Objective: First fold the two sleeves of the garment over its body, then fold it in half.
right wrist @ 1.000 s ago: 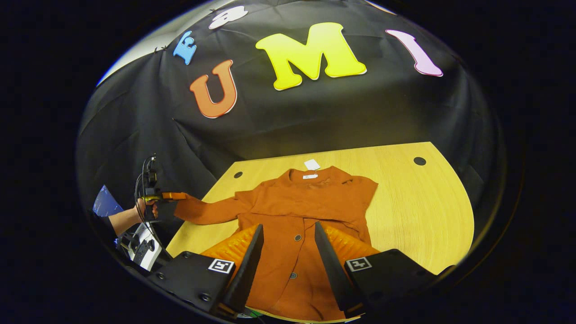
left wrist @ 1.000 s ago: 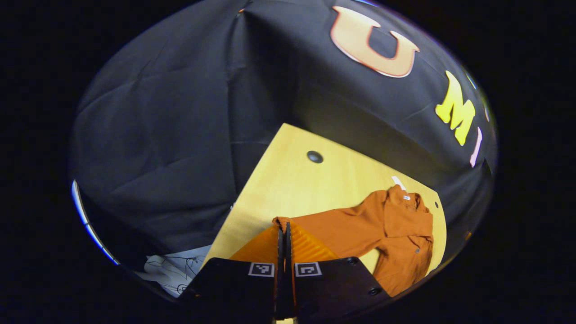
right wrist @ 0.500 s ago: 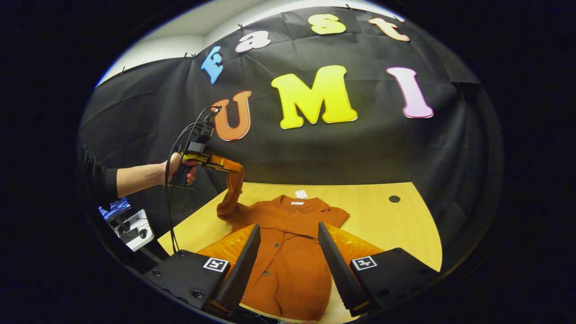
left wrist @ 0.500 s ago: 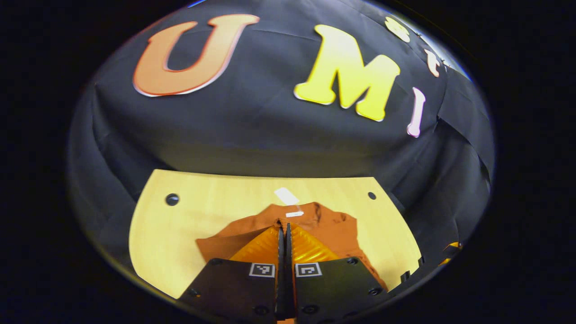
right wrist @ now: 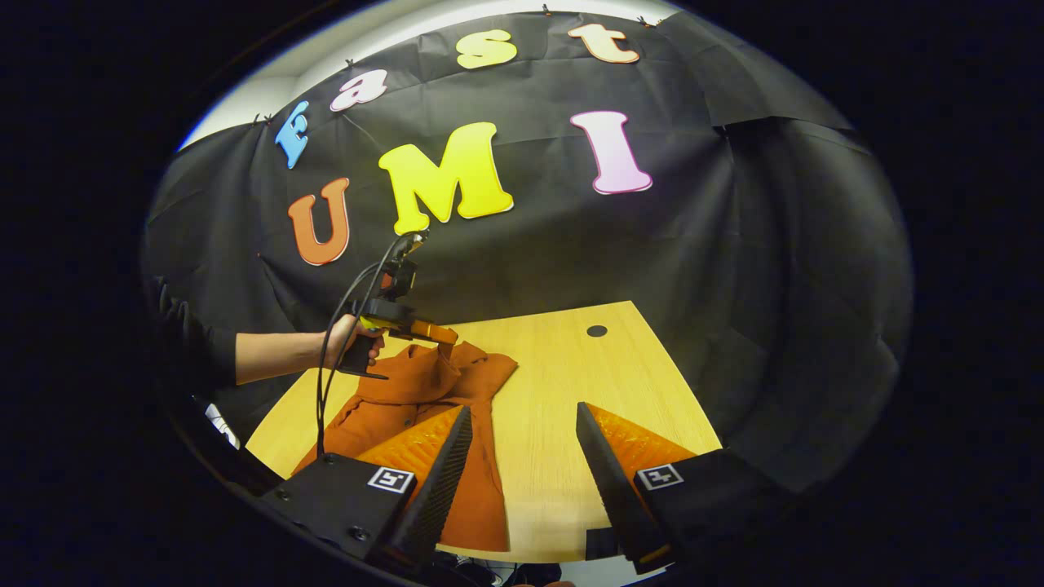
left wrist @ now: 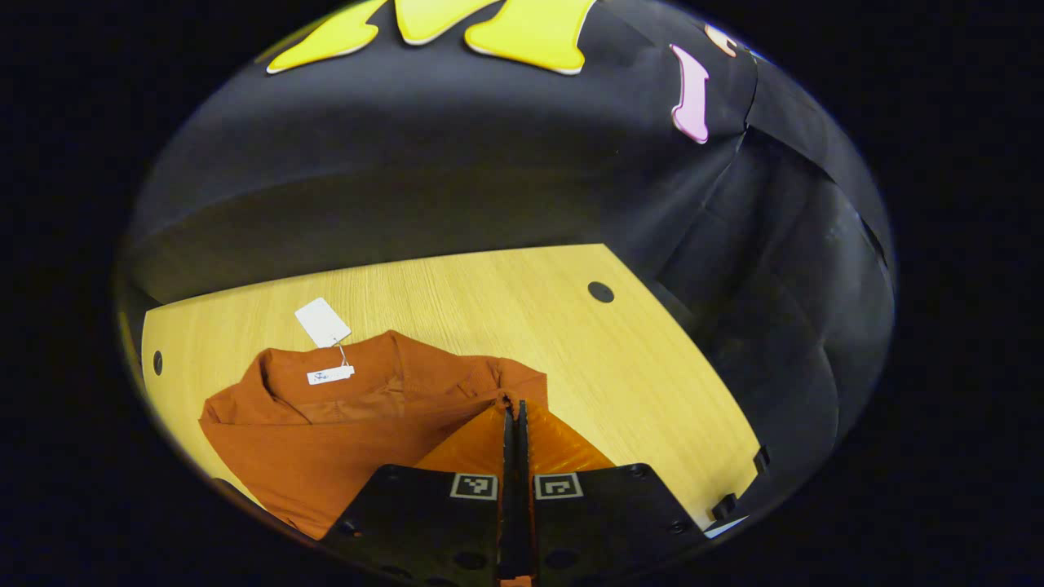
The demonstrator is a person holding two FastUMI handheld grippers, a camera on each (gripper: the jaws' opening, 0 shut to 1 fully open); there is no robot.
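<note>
Holding the sleeve (left wrist: 499,401) pinched between the closed fingers of our left gripper (left wrist: 514,416), we judge the step goes best if we lower its cuff flat onto the shirt (left wrist: 326,432), which lies just ahead and left of those fingers on the table (left wrist: 571,342). Our right gripper (right wrist: 522,432) hovers with fingers apart and empty, bare wood between them and the shirt's hem by its left finger; the table's right edge is near, so we should keep inward.

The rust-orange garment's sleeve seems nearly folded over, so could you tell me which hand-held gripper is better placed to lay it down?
Left. The left hand-held gripper is shut on the sleeve above the garment, so it probably just lowers and releases. The right hand-held gripper is open, over the bare table.
</note>
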